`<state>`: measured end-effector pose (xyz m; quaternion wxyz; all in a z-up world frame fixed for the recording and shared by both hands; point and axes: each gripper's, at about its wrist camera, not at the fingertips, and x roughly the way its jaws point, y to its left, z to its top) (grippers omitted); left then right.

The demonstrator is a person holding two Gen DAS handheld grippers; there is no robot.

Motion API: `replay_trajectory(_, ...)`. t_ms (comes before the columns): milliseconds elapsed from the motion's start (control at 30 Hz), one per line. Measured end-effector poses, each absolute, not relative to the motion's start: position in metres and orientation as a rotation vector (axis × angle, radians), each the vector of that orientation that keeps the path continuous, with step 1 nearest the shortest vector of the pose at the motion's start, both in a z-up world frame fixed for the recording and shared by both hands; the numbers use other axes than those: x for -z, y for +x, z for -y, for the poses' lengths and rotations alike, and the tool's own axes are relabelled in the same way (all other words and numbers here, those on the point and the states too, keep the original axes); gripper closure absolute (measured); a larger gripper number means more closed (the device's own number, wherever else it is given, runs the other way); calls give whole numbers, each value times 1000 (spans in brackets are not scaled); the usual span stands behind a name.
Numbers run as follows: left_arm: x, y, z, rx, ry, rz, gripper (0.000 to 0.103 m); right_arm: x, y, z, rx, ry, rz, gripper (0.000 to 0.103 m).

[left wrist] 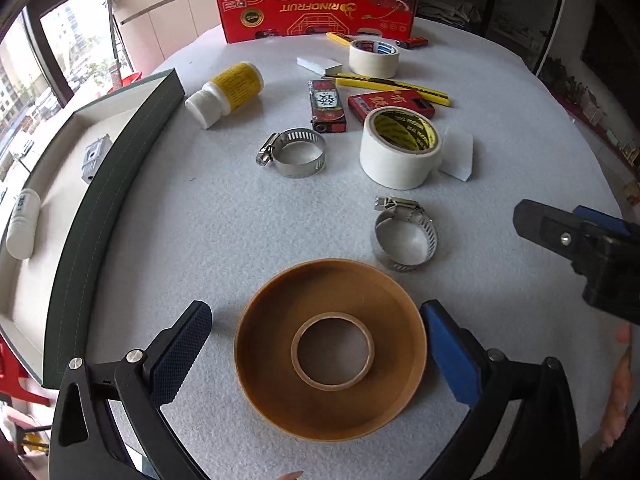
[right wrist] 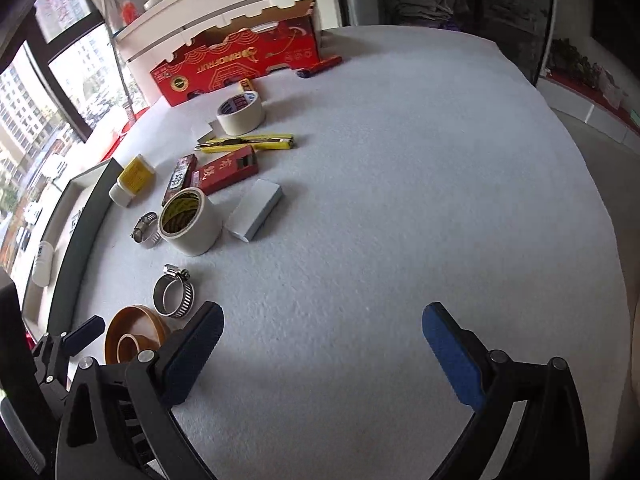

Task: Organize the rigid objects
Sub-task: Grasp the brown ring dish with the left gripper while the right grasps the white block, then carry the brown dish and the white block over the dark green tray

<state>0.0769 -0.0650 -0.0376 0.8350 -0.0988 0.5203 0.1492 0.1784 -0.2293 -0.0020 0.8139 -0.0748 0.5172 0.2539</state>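
A brown tape roll (left wrist: 272, 380) lies flat on the white table, between the fingers of my open left gripper (left wrist: 316, 344), which straddles it without touching. It also shows in the right wrist view (right wrist: 150, 330). Beyond it lie two steel hose clamps (left wrist: 405, 232) (left wrist: 294, 152), a white tape roll (left wrist: 398, 148), a smaller cream tape roll (left wrist: 374, 56), a yellow-labelled bottle (left wrist: 228, 92), red and dark boxes (left wrist: 390, 102) and a yellow knife (left wrist: 392, 86). My right gripper (right wrist: 322, 344) is open and empty over bare table; it shows at the right of the left wrist view (left wrist: 584, 252).
A dark-walled tray (left wrist: 116, 208) at the left holds a white cylinder (left wrist: 22, 224) and a grey metal part (left wrist: 94, 156). A red cardboard box (left wrist: 316, 12) stands at the back. White blocks (left wrist: 458, 152) (left wrist: 318, 64) lie among the items.
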Motion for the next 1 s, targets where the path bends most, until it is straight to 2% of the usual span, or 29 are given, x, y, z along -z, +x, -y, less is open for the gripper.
replay_trajectory(233,37,71,70,-392,-243,-1088,0,26,209,179,-778,-501,-985,3)
replay_trajectory(467,39,70,73,-414,-249,-1057,0,28,215,160,-960,-565,-954,3)
replay_trajectory(500,39,70,74,-413,-247,-1057,0,27,214,161,-971,-565,-956,6)
replay_trajectory(567,39,72,73,-407,-247,-1067,0,20,208,161,-991,-568,-958,25)
replay_trajectory(600,39,72,74,-405,-248,-1074,0,17,205,161,-997,-571,-963,47)
replay_trajectory(667,37,71,77,-392,-245,-1083,3,16,200,159,-983,-593,-983,49)
replay_trajectory(733,33,69,83,-355,-222,-1076,14,15,197,160,-950,-586,-994,49)
replay_trajectory(1000,15,51,87,-315,-221,-1048,14,-21,170,204,-763,-405,-971,49)
